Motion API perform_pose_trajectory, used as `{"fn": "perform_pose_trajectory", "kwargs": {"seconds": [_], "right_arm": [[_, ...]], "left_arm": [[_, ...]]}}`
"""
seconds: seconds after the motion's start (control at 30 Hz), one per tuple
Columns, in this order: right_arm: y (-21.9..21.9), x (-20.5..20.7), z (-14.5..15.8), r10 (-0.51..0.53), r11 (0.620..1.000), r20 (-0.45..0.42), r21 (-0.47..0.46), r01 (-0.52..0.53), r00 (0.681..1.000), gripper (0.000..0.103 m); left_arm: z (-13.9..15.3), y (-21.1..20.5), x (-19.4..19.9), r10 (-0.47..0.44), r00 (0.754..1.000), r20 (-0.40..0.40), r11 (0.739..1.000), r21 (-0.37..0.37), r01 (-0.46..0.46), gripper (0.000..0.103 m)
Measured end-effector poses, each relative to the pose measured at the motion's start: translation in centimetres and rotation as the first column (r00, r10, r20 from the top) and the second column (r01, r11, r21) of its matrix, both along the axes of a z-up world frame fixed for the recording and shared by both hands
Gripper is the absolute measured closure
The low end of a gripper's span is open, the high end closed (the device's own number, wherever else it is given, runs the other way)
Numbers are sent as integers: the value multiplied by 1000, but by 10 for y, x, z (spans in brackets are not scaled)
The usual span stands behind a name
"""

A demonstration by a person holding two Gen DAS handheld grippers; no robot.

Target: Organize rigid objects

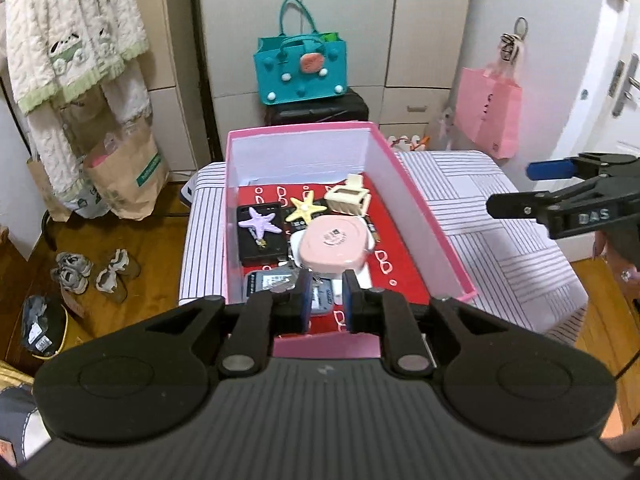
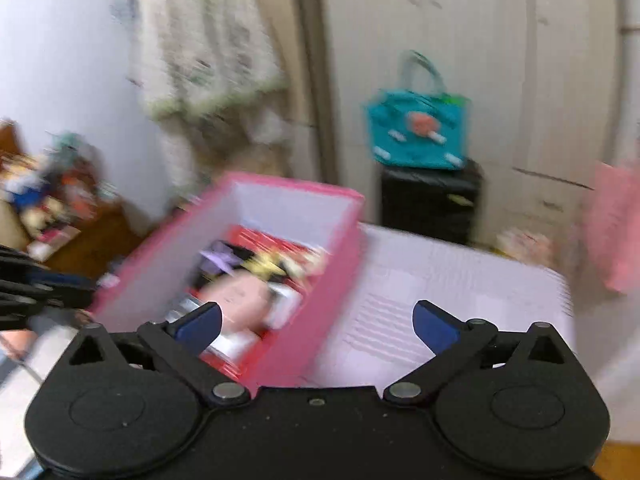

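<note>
Pink box (image 1: 420, 216) of trinkets on striped bench (image 1: 500, 208)
Left gripper (image 1: 326, 300) nearly pressed together, empty; right gripper (image 2: 316, 320) spread, its side apparently lettered "DAS".

A: Where does the left wrist view look from?
B: From just behind the left gripper (image 1: 326, 300), angled down, close over the near end of the pink box (image 1: 420, 200) on the striped bench (image 1: 500, 240), facing the wardrobes and the teal bag (image 1: 300, 68).
A: And the right wrist view?
B: From behind the right gripper (image 2: 316, 324), also tilted down, near the box's right side (image 2: 320, 280). It is blurred.
A: What do both share?
B: The box, the bench (image 2: 460, 280), the teal bag (image 2: 416, 136) and the hanging blanket (image 1: 72, 40). Each also catches the other gripper at its edge.
</note>
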State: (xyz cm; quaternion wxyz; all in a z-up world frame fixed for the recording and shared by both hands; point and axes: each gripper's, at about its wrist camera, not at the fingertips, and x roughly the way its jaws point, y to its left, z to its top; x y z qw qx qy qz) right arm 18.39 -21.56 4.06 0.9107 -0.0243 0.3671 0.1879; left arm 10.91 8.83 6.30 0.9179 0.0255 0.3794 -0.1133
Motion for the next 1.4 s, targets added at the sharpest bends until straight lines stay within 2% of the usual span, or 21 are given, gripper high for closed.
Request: {"fn": "perform_pose_trajectory", "kwargs": {"seconds": [0.1,0.17,0.27,0.37,0.47,0.6,0.63,0.7,0.8,0.93,1.07,1.2,1.23,1.3,1.4], "right_arm": [[-10,-14,6,-67,997,7,-46,67,998,0],[-21,-31,14,-74,997,51,13,74,996,0],[-32,-64,23,15,993,153,110,-32,988,0],[-37,-87,20,-54,989,185,148,27,981,0],[-43,-97,18,-121,977,163,195,89,979,0],[-56,-92,9,-269,926,9,275,256,963,0],[-55,-90,5,-291,925,-2,255,282,957,0],[-45,-91,0,-306,939,32,172,297,951,0],[-32,-92,-6,-319,947,79,67,315,944,0],[-33,-96,-8,-265,960,50,110,259,963,0],[-38,-111,-5,-274,955,67,139,263,959,0],[-48,-122,0,-319,938,85,167,302,944,0],[-48,-123,1,-333,935,92,162,316,938,1],[-48,-124,1,-346,933,100,140,331,933,1],[-52,-125,0,-344,932,79,149,330,936,1]], "left_arm": [[-1,-3,-8,-3,1000,0,1000,-14,3,82],[-3,-5,-9,-7,1000,-12,999,-39,7,78],[-7,-11,-12,24,1000,6,998,-56,-24,76],[-14,-23,-14,34,999,22,998,-44,-33,73],[-18,-31,-15,19,1000,10,997,-80,-18,69],[-18,-38,-23,91,993,75,994,-73,-86,66],[-17,-38,-26,123,988,93,991,-71,-117,66],[-17,-41,-30,157,980,120,987,-47,-152,63],[-19,-44,-36,161,979,122,987,-43,-157,62],[-23,-51,-45,143,983,115,989,-47,-138,54],[-26,-58,-51,130,985,118,991,-52,-124,43],[-25,-63,-54,148,980,131,988,-64,-141,22],[-25,-63,-54,153,980,128,987,-75,-144,15],[-25,-63,-53,164,980,116,983,-96,-154,8],[-25,-65,-50,190,977,102,980,-84,-182,7]]}}
